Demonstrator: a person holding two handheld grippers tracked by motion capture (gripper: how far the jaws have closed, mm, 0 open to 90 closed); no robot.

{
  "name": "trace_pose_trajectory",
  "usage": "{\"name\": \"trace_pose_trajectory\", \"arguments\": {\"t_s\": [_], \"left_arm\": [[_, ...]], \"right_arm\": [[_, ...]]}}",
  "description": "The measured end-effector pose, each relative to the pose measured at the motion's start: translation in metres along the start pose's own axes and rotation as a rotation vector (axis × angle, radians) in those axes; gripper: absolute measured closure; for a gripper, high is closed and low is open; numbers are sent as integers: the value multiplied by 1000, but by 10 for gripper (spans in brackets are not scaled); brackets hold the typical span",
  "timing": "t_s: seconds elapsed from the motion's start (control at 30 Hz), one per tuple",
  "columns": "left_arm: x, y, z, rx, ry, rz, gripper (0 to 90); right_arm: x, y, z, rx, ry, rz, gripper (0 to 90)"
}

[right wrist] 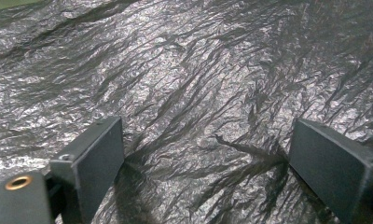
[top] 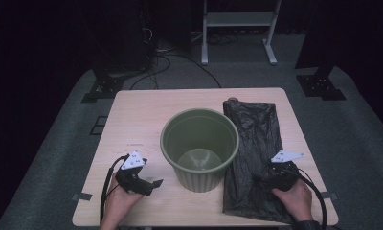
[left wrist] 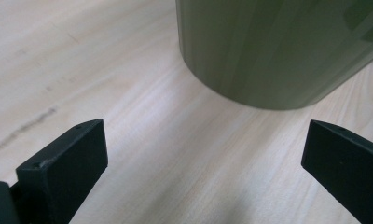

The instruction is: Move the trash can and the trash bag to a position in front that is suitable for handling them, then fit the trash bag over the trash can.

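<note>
Two tongs open, bin between them, bag lying flat to the bin's right.

Left of the green bin [top: 199, 148]: my left gripper [top: 149, 186] low over bare table [top: 132, 120], jaws spread wide, nothing between them; the left gripper view has the bin's wall just ahead, not touched. Bin upright, empty, near the table's middle. Right of the bin: black plastic bag [top: 254, 153], spread flat and crinkled, its left edge close against the bin's base. My right gripper [right wrist: 205, 172] sits over the bag's near half, jaws wide apart and resting on or just above the film, no fold pinched yet. Judgement: bag is thin, light, limp and slick; it will slide and bunch rather than lift as a sheet. Best hold is a raised wrinkle or a free edge, pinched firmly. Bin looks stiff and light.
</note>
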State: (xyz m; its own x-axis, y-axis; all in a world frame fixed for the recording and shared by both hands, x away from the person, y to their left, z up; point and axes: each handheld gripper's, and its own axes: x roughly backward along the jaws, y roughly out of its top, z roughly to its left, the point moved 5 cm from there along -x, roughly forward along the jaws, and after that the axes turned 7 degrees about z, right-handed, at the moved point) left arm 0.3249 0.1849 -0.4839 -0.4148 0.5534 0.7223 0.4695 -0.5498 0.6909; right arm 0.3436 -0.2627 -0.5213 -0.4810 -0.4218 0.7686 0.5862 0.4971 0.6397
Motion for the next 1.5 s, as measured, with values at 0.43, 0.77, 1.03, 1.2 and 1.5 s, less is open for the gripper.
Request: {"name": "trace_pose_trajectory", "arguments": {"t_s": [0.43,0.77,1.03,1.2,1.5], "left_arm": [[-19,-19,5,-9,23,66,0],[-26,-22,4,-26,33,92,0],[-27,-22,4,-26,33,92,0],[-27,-22,4,-25,34,91,0],[-27,-22,4,-24,34,91,0]], "right_arm": [[0,0,0,0,0,0,89],[0,0,0,0,0,0,89],[1,-1,0,-3,-2,-9,134],[6,-1,0,-6,-4,-24,328],[12,-5,1,29,36,-37,797]]}}
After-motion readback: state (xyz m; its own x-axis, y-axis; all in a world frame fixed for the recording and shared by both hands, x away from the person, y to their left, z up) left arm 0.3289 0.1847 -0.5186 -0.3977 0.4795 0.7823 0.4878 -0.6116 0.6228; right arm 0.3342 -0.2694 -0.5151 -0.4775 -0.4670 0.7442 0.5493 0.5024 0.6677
